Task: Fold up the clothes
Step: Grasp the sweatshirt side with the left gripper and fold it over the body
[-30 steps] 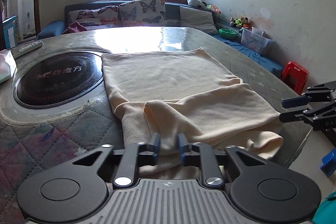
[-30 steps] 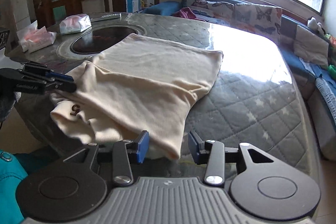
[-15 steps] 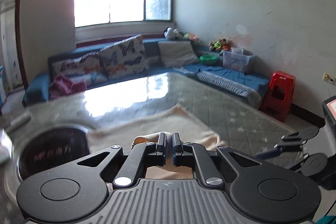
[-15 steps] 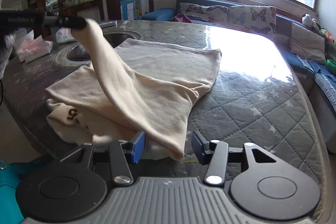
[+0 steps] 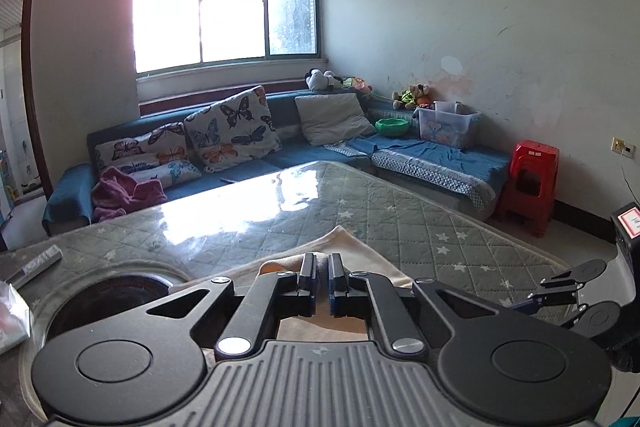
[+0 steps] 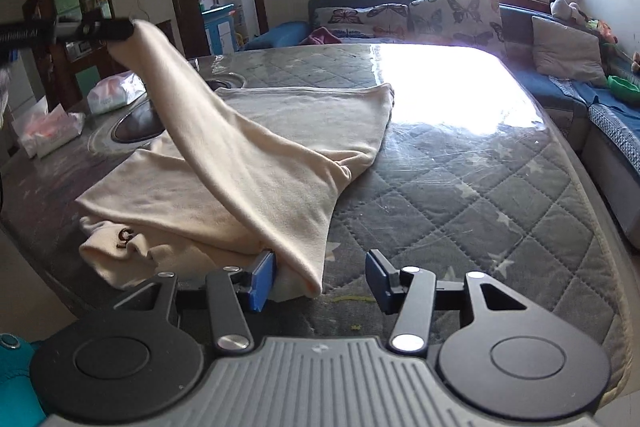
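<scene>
Cloth pinched tight in the left gripper (image 5: 319, 269), jaws clamped on a fold of the cream garment (image 6: 256, 163), which hangs from its tips in a long sloping sheet down to the quilted table (image 6: 460, 187). The right gripper (image 6: 320, 281) sits low at the near edge, jaws parted about halfway, gripping nothing; the garment's near corner droops just inside its left finger, right finger clear of the fabric.

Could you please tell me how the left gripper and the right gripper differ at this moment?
The left gripper is shut on a corner of the cream garment; the right gripper is open, gripping nothing. The left gripper holds its corner raised above the table; the right gripper sits low at the table's near edge, around the garment's hanging corner. Both share black arms and blue pads.
</scene>
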